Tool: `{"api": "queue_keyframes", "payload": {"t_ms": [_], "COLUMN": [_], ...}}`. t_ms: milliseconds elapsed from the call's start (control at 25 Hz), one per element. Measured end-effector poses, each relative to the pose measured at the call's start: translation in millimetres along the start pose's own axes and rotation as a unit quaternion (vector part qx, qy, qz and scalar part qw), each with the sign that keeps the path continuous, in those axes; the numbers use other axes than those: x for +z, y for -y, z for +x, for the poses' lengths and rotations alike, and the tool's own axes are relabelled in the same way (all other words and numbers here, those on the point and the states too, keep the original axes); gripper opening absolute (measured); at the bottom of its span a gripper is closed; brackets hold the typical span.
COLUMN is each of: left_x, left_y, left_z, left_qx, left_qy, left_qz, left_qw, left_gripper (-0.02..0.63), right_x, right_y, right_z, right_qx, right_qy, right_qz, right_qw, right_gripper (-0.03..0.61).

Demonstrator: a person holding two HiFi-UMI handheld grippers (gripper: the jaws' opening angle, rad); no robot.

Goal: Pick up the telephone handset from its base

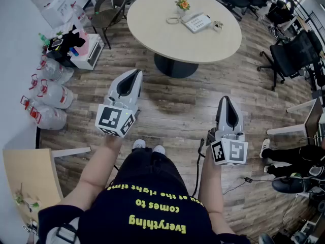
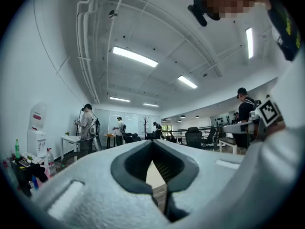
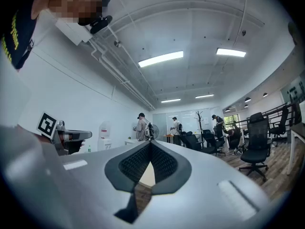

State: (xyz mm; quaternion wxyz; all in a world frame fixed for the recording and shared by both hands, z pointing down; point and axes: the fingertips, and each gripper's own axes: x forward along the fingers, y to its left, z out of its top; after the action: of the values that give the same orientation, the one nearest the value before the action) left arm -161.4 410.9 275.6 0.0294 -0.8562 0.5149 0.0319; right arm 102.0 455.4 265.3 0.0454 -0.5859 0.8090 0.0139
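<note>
The telephone (image 1: 196,22), a light grey desk set with its handset lying on the base, sits on the far side of the round beige table (image 1: 167,39). A small potted flower (image 1: 183,5) and a looped cord (image 1: 173,20) lie beside it. My left gripper (image 1: 136,73) and right gripper (image 1: 225,100) are held out level over the wooden floor, well short of the table. Both are shut with nothing between their jaws. In the left gripper view (image 2: 152,142) and the right gripper view (image 3: 150,142) the tips meet, and the phone is hidden behind them.
A dark chair (image 1: 109,9) stands at the table's far left. Large water bottles (image 1: 51,93) and a white box (image 1: 87,54) line the left wall. Office chairs (image 1: 292,55) and a white desk (image 1: 304,121) stand at the right, with a seated person (image 1: 292,159) near them.
</note>
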Motion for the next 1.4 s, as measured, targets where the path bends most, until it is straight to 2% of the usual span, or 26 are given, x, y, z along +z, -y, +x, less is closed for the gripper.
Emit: {"api": "queue_keyframes", "payload": {"t_ms": [280,400,520,720,760,880,1000,1120,1200,1280,1400], "left_x": [-1,-1,-1,-6,-8,-12,-15,-21,-23,-25,-29], "left_y": [2,3,2,-6,-9,-21,-36,-55,-66,-80,-104], "left_z": [3,7,13,23,26,36,54,78,97,118,149], "left_qx": [-0.007,-0.01,-0.008,-0.005,-0.004,0.001,0.0,-0.006,-0.012,-0.019,-0.028], "left_qy": [-0.001,-0.001,-0.002,-0.004,-0.005,-0.007,-0.007,-0.011,-0.011,-0.012,-0.012], "left_qz": [-0.001,0.0,-0.003,-0.007,-0.007,-0.014,-0.021,-0.024,-0.024,-0.026,-0.026], "left_qw": [1.0,1.0,1.0,1.0,1.0,0.9999,0.9998,0.9996,0.9996,0.9994,0.9992], "left_gripper": [0.003,0.003,0.003,0.003,0.003,0.003,0.003,0.003,0.003,0.003,0.003], "right_x": [3,12,16,4,1,-6,-7,-7,-6,-4,-4], "right_y": [-1,-6,-6,-2,-2,1,2,0,2,4,6], "right_z": [3,5,11,30,36,53,75,104,125,149,188], "right_qx": [0.006,0.018,0.034,0.028,0.03,0.028,0.028,0.031,0.03,0.028,0.021], "right_qy": [0.004,0.029,0.047,0.028,0.023,0.012,0.012,0.011,0.013,0.014,0.01], "right_qz": [-0.009,-0.022,0.001,0.01,0.014,0.029,0.026,0.015,0.008,0.0,-0.013], "right_qw": [1.0,0.999,0.998,0.999,0.999,0.999,0.999,0.999,0.999,1.0,1.0], "right_gripper": [0.011,0.012,0.011,0.014,0.026,0.143,0.175,0.159,0.07,0.011,0.011]}}
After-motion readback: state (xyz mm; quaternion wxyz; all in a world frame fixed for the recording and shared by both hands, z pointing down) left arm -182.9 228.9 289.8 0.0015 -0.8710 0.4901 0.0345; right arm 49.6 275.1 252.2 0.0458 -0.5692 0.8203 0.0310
